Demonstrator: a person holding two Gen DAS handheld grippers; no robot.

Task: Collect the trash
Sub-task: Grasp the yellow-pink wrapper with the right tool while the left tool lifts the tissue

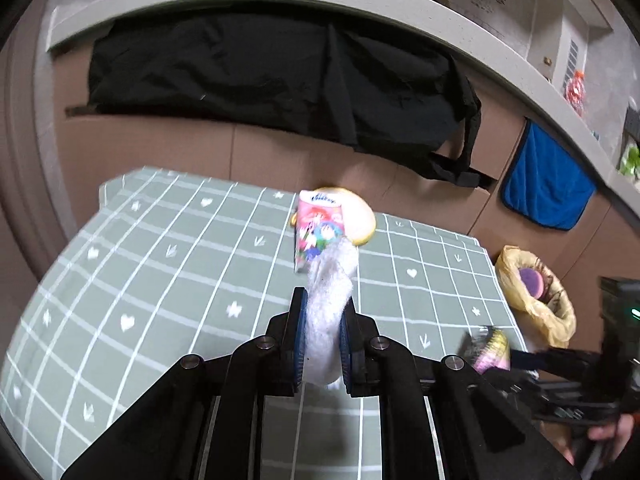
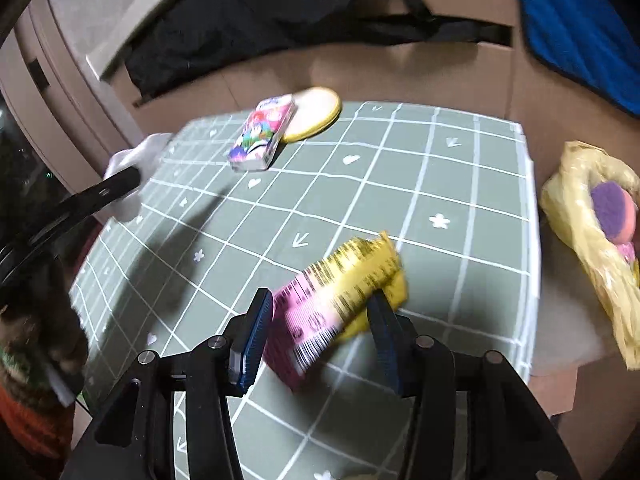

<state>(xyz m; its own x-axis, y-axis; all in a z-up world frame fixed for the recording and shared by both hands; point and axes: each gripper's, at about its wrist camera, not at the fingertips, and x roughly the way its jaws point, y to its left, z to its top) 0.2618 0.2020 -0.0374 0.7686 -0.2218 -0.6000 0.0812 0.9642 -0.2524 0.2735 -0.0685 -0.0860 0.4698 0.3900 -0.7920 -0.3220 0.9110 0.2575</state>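
My left gripper (image 1: 323, 322) is shut on a crumpled white tissue (image 1: 329, 300) and holds it above the green checked tablecloth (image 1: 160, 264); it also shows at the left of the right wrist view (image 2: 132, 172). My right gripper (image 2: 320, 320) is shut on a pink and yellow snack wrapper (image 2: 340, 300) above the table near its right edge; the wrapper also shows in the left wrist view (image 1: 490, 350). A yellow trash bag (image 2: 592, 232) stands open beyond the table's right edge, with purple and pink items inside; the left wrist view shows it too (image 1: 536, 292).
A pink printed tissue pack (image 2: 262, 132) and a round yellow-rimmed lid (image 2: 314, 116) lie at the table's far side. A black cloth (image 1: 280, 72) and a blue towel (image 1: 548, 184) hang on the cardboard wall behind.
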